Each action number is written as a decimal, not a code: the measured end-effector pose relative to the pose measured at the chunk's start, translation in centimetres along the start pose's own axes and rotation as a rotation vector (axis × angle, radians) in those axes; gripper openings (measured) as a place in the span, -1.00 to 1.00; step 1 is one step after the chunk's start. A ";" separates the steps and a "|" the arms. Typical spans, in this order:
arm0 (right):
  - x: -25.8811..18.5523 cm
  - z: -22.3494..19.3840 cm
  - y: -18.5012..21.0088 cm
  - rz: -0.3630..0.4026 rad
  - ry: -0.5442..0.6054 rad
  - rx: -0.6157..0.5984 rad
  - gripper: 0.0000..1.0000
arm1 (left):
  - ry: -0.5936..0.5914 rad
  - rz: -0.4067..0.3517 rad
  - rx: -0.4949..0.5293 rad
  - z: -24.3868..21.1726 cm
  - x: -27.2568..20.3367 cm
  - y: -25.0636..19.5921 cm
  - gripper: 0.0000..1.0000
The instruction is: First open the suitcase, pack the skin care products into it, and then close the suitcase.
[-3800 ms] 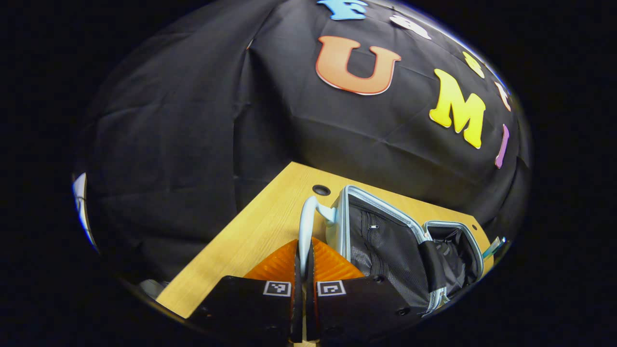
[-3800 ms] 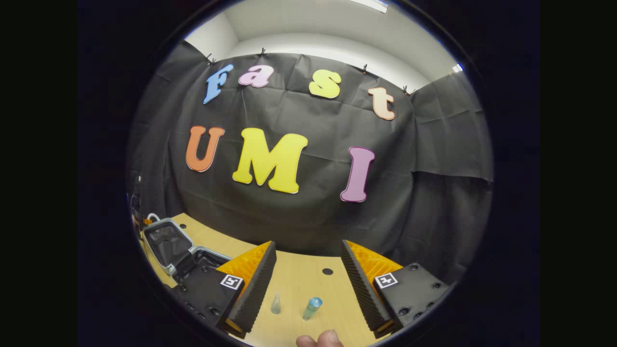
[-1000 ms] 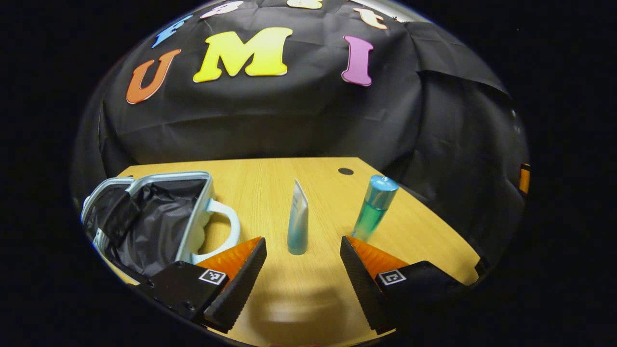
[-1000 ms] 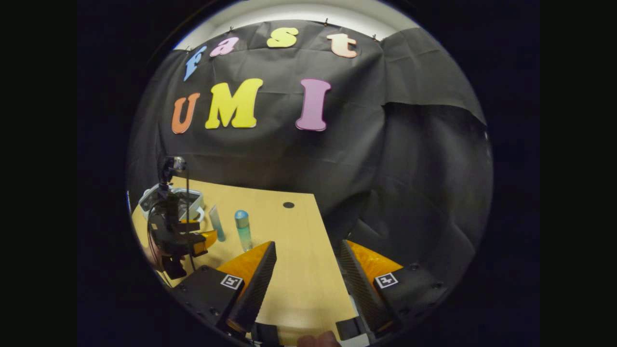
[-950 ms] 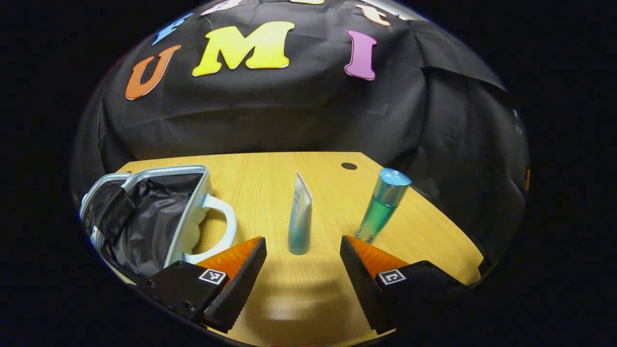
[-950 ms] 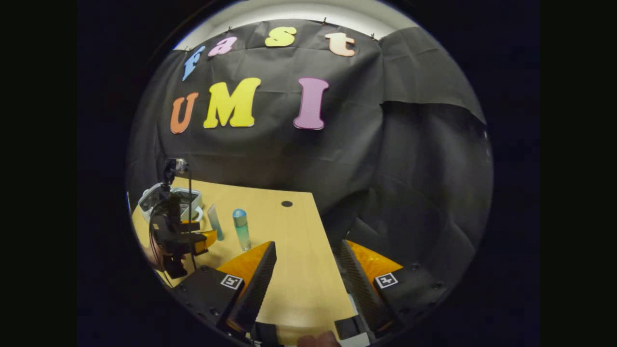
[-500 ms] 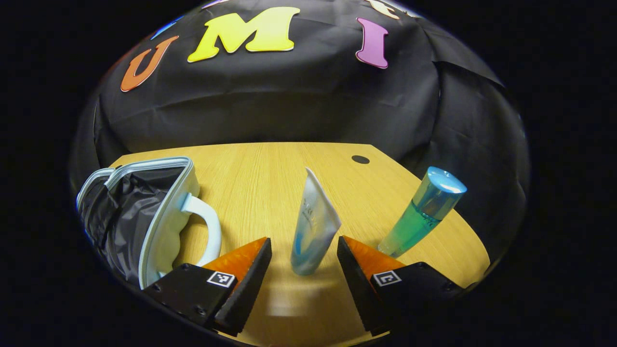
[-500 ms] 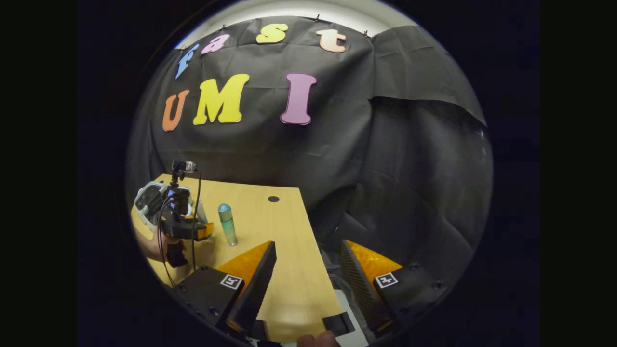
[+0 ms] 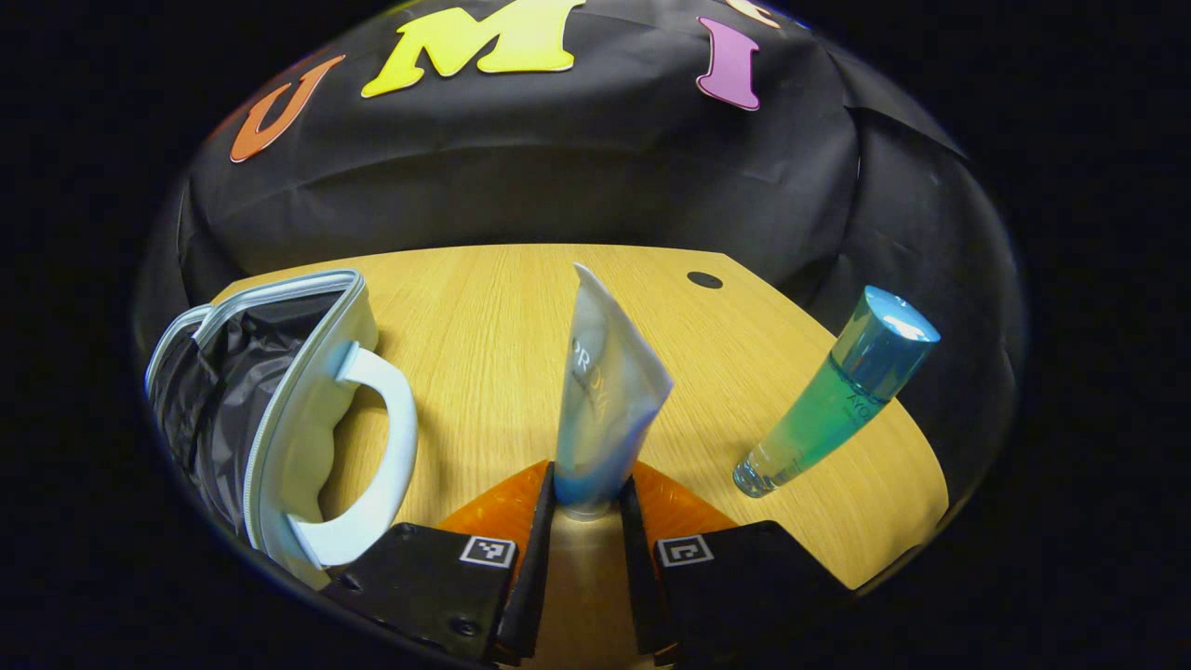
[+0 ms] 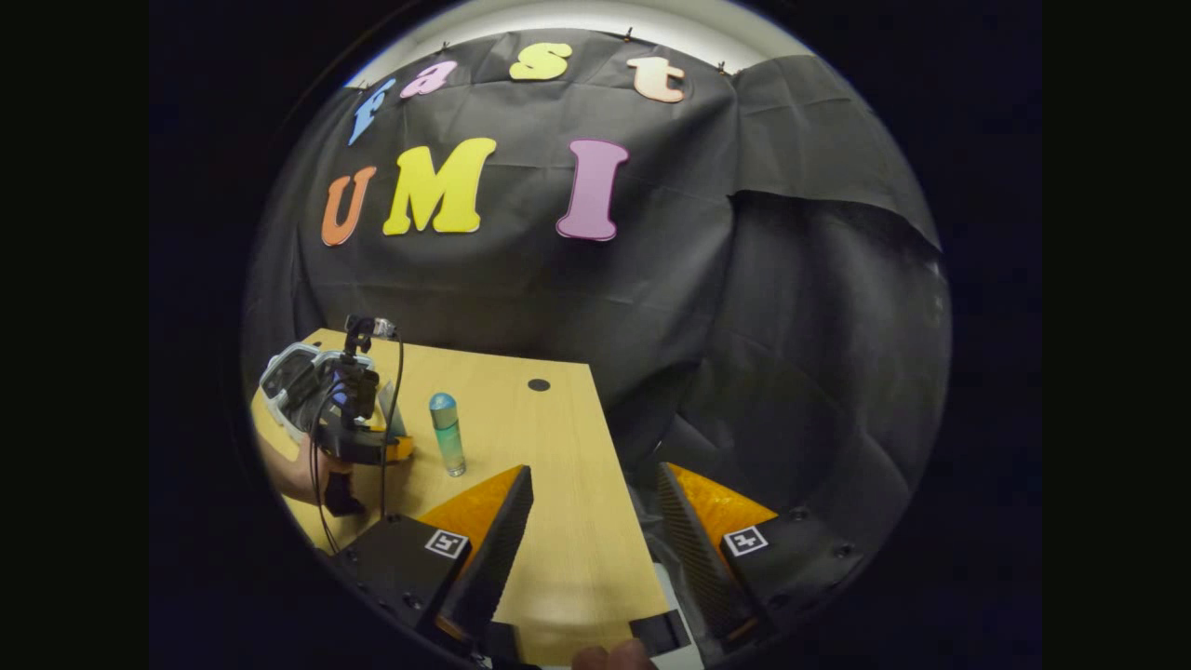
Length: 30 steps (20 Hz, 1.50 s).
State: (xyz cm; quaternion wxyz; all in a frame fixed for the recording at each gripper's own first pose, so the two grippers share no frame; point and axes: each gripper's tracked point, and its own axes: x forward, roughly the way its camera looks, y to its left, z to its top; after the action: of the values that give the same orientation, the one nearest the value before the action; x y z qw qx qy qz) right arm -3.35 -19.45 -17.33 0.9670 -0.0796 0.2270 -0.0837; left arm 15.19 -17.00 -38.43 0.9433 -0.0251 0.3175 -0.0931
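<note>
A pale blue skin care tube (image 9: 600, 395) stands upright on the wooden table (image 9: 484, 326), and my left gripper (image 9: 588, 502) is shut on its lower end. To its left lies the open light blue suitcase (image 9: 307, 437), handle toward me, black lining showing. A teal bottle (image 9: 833, 395) with a blue cap stands to the right. In the right gripper view my right gripper (image 10: 591, 521) is open over the table's near right edge, holding nothing. Farther left there, the left gripper (image 10: 368, 447) sits beside the bottle (image 10: 448, 434) and the suitcase (image 10: 293, 386).
A round cable hole (image 9: 704, 279) lies near the table's far edge. A hand (image 10: 298, 475) holds the left gripper, with a cable hanging from it. The table's right edge (image 10: 619, 484) drops off toward the black cloth wall.
My left gripper moved forward around the tube and its fingers came together on the tube's base. The right gripper stayed open and shifted only slightly.
</note>
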 end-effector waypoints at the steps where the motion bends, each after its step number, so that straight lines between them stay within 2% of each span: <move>1: 0.4 -0.2 0.6 0.013 -0.001 0.001 0.61 | -0.008 -0.012 0.000 0.6 -1.0 -0.2 -0.05; 2: 0.9 -0.6 1.4 0.032 0.004 0.002 0.60 | -0.017 -0.027 -0.002 1.4 -2.2 -0.4 -0.21; 7: 5.4 -3.0 8.5 0.196 0.041 0.054 0.62 | -0.052 -0.070 -0.035 4.2 -10.2 -0.1 -0.22; 11: 10.6 -5.0 15.4 0.301 0.074 0.068 0.61 | -0.035 -0.021 -0.080 3.8 -16.4 3.0 -0.22; 15: 15.1 -7.1 19.4 0.336 0.136 0.048 0.62 | -0.019 0.055 -0.101 2.8 -19.9 6.4 -0.22; 21: 19.7 -8.5 21.9 0.335 0.231 0.112 0.62 | -0.049 0.133 -0.152 3.4 -22.5 9.7 -0.22; 25: 20.6 -9.4 21.6 0.307 0.272 0.129 0.40 | -0.047 0.164 -0.183 2.8 -23.3 11.5 -0.22; 28: 20.7 -9.4 22.1 0.309 0.266 0.104 -0.14 | -0.036 0.174 -0.222 2.1 -23.6 12.3 -0.22; 30: 20.7 -9.2 21.9 0.303 0.268 0.088 -0.20 | -0.028 0.178 -0.240 1.8 -23.7 12.8 -0.21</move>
State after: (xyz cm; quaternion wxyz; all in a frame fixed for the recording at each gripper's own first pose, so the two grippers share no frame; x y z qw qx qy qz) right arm 13.53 -3.29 -38.49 0.9322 0.0097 0.3591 0.0433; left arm -0.21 0.05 -24.26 0.9424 -0.1109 0.3141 0.0300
